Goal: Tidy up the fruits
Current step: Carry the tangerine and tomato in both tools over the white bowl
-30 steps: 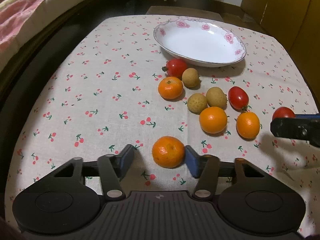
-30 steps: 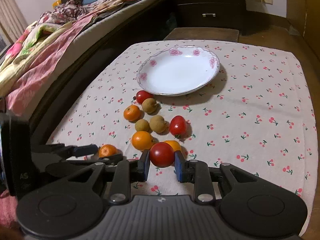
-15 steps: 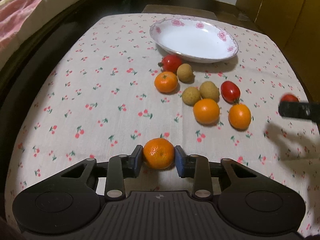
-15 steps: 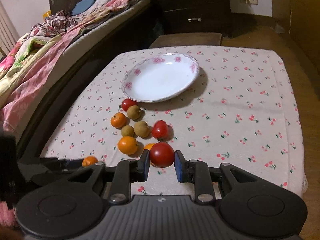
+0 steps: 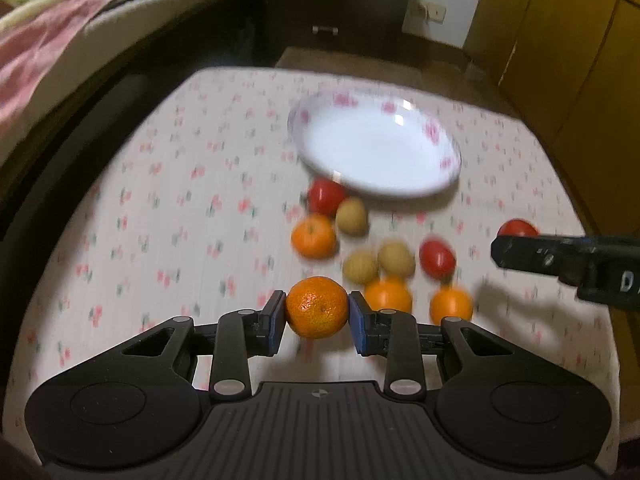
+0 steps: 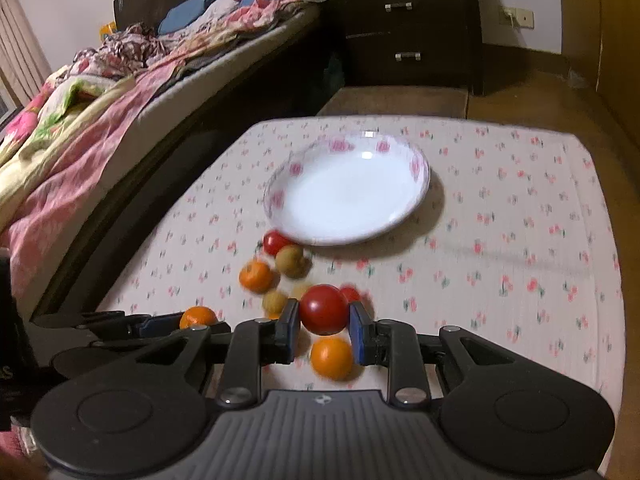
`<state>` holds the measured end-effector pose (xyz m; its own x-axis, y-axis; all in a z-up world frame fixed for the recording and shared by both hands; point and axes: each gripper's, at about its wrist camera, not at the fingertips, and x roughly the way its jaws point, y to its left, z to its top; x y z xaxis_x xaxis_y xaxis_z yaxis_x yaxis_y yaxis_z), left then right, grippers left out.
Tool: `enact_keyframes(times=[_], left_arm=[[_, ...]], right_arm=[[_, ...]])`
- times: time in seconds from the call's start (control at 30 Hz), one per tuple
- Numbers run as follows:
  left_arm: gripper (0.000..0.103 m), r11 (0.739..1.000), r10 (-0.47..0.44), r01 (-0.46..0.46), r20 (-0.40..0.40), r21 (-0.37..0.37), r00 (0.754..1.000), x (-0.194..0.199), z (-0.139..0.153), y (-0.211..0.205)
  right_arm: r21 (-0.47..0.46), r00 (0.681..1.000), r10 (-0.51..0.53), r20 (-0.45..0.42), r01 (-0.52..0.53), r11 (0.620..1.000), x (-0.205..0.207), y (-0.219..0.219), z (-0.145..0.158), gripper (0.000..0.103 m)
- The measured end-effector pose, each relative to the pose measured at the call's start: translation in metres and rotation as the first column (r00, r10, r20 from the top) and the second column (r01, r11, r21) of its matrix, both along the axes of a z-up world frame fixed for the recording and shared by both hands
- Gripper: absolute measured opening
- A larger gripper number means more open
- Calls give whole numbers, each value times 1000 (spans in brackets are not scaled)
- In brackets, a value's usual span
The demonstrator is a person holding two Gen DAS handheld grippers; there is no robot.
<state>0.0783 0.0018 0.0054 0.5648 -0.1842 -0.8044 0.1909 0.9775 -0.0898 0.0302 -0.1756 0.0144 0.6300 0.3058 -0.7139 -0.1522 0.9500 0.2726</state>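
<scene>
Presently both grippers carry fruit clear of the bench (image 5: 168,216). The left gripper (image 5: 317,314) is clamped on a mandarin (image 5: 317,307), its blue pads pressing the fruit's sides; the right gripper (image 6: 323,320) is nearly closed on a tomato (image 6: 323,309), gripped the same way. The plate (image 6: 348,196) lies empty further along the bench, with the remaining fruit clustered on the cloth between it and the grippers. Risk one: both fruits are round and smooth and are held only at two small contact patches, so a jolt or a tilt in transit could let either roll out and drop onto the bench or off its edge. Risk two: the tomato is soft, and any harder squeeze would likely bruise or split it. Risk three: both grippers appear headed for the same plate, so converging paths could bring them into collision. Risk four: released from height, fruit may bounce or roll off the shallow rim.
</scene>
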Motion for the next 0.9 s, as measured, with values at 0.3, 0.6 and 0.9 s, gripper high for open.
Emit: enact_keyframes(times=[0.3,0.6,0.9], left_arm=[[41,1000,1,1,55,-22,999,74,11,-21],[41,1000,-26,26,42,16,999,123,-9,-47],[42,1000,-15,14,5,15,1000,140,-24,-46]], right_arm=[[-21,1000,8,30,-8,1000,66,2,-1,26],[-20,1000,13,7,-13,1000,116,-9,-24,26],[2,1000,29,-5,-29,1000,135,-11,-38,26]])
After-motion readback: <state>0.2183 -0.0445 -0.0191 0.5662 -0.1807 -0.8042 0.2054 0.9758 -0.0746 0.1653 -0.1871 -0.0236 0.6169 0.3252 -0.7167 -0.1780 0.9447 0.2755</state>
